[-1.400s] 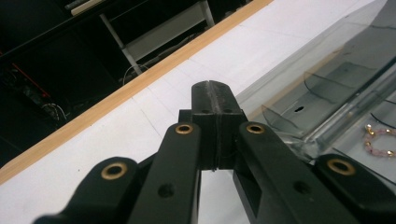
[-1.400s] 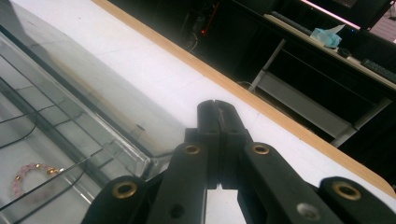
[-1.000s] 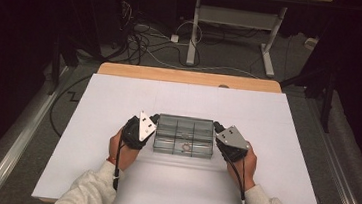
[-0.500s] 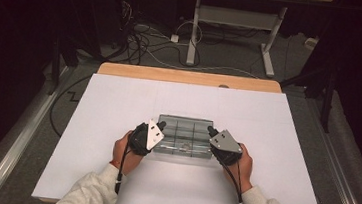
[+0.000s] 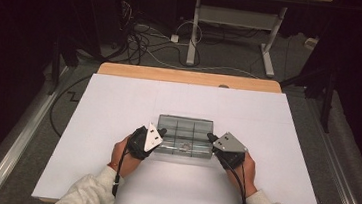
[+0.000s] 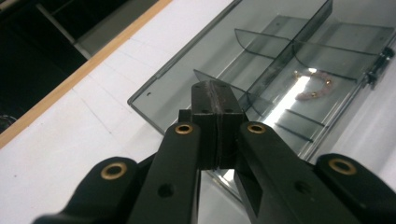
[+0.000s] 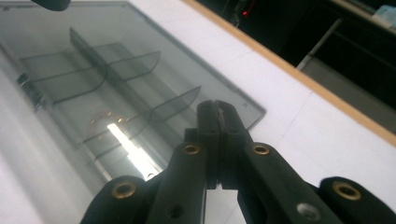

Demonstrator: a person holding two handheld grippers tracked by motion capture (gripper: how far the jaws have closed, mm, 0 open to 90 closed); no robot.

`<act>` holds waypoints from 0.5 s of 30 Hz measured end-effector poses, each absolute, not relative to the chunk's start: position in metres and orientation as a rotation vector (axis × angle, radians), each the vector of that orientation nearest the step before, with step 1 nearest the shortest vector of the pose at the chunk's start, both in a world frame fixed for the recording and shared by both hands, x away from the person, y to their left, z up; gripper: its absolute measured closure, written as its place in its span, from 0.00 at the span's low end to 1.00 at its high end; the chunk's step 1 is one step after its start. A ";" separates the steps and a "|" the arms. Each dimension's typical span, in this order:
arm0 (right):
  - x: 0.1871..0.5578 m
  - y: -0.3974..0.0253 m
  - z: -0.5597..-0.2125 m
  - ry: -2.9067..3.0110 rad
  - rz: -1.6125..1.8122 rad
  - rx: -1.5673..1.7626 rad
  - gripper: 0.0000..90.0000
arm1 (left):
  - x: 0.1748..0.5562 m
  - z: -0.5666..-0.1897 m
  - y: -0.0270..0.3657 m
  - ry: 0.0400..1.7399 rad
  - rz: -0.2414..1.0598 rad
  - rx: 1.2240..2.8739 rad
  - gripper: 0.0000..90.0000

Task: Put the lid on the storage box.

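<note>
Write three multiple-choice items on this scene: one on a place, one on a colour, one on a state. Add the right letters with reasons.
1. Where does the clear compartment box sit?
A. on the white table top, between the two grippers
B. on the floor by the cables
C. at the far wooden edge

2. What colour is the small beaded item inside the box?
A. blue
B. pale pink with gold bits
C. green

3. How do the jaws of the left gripper stand?
A. wide open
B. pressed together
C. clamped around a cup

Answers: 1 A, the high view shows the box on the table with the left gripper at its left end and the right gripper at its right end. 2 B, the left gripper view shows pink beads with gold ones. 3 B, that view shows the two jaws meeting with no gap.
</note>
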State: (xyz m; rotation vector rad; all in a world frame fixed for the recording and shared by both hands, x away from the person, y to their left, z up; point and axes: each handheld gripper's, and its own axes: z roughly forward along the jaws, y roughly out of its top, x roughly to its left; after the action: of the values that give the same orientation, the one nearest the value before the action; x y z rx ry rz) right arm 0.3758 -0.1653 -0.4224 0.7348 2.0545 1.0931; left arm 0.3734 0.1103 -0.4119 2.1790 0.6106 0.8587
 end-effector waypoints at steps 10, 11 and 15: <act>0.376 -0.170 -0.423 2.074 1.108 0.744 0.98 | 0.375 -0.410 0.112 0.600 0.844 2.186 0.96; 0.376 -0.170 -0.423 2.076 1.111 0.747 0.98 | 0.375 -0.410 0.112 0.598 0.837 2.188 0.94; 0.377 -0.172 -0.420 2.073 1.136 0.742 0.95 | 0.376 -0.407 0.113 0.586 0.841 2.182 0.94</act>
State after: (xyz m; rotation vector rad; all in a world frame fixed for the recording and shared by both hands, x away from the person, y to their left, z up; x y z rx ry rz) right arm 0.3767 -0.1717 -0.4200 0.7418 2.0731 1.1365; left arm 0.3758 0.1134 -0.4067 2.1815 0.5857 0.8413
